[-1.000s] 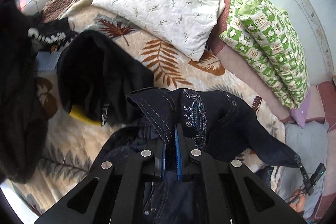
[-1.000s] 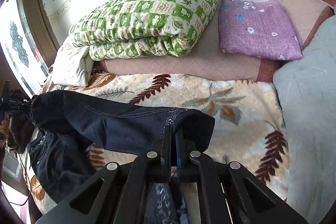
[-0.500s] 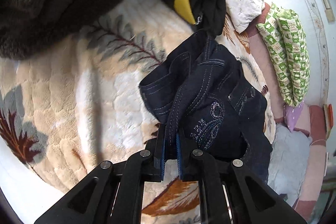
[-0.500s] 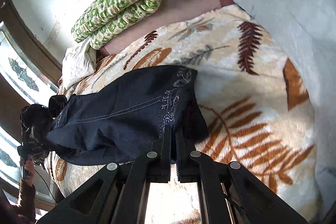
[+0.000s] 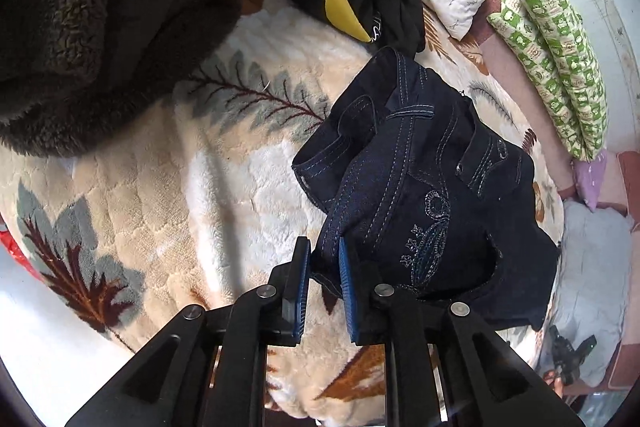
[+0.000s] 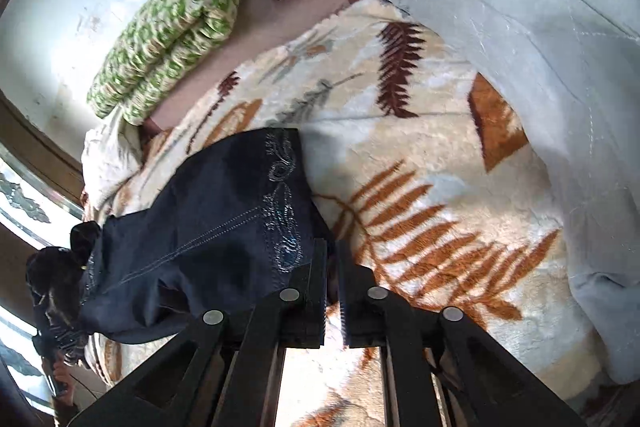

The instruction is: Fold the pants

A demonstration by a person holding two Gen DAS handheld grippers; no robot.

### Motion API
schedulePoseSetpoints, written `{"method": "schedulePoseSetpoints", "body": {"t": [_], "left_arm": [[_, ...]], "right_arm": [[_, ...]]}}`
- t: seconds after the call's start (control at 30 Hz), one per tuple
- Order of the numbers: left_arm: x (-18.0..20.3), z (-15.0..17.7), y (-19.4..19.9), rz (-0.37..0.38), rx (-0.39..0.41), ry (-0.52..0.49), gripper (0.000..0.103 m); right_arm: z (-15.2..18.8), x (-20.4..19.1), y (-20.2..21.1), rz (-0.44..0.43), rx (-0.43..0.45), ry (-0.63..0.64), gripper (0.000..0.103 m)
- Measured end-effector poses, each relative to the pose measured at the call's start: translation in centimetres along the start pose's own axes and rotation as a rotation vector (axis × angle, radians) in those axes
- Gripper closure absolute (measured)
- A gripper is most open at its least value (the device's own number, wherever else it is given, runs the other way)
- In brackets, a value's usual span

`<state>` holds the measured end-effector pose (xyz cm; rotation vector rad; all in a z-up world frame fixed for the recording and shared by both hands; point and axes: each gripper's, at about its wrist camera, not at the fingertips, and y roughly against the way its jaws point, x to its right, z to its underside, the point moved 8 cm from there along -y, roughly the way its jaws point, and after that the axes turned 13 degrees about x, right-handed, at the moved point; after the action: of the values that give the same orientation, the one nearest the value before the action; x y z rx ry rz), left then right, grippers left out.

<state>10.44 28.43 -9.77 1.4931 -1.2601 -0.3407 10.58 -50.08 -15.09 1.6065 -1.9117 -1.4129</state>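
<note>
Leaf-print blanket (image 5: 168, 187) carries the pants (image 5: 420, 187) bunched mid-bed; left gripper (image 5: 324, 259) slack around waistband, right gripper (image 6: 332, 259) parted beside hem, so the fold may slump.

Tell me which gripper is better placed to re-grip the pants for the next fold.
Left. The left gripper has its fingers parted with the pants waistband edge between them. The right gripper sits beside the pants, nearly closed, with no cloth clearly between its fingers.
</note>
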Motion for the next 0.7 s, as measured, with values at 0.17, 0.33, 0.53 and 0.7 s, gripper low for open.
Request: {"method": "schedulePoseSetpoints", "body": {"t": [0.17, 0.33, 0.53, 0.7], "left_arm": [[-0.9, -1.8, 4.0, -0.077, 0.132, -0.017, 0.064], [2.9, -5.9, 5.8, -0.083, 0.234, -0.115, 0.016], [8.9, -8.3, -3.3, -0.108, 0.009, -0.211, 0.016], [10.3, -8.7, -9.0, 0.013, -0.145, -0.044, 0.017]], "right_arm": [[-0.3, 0.7, 1.8, -0.002, 0.025, -0.03, 0.094], [-1.6, -1.7, 1.9, -0.015, 0.028, -0.004, 0.075], [-1.9, -6.3, -0.7, -0.056, 0.005, 0.005, 0.07], [-0.9, -9.2, -2.2, -0.083, -0.037, 0.057, 0.07]]}}
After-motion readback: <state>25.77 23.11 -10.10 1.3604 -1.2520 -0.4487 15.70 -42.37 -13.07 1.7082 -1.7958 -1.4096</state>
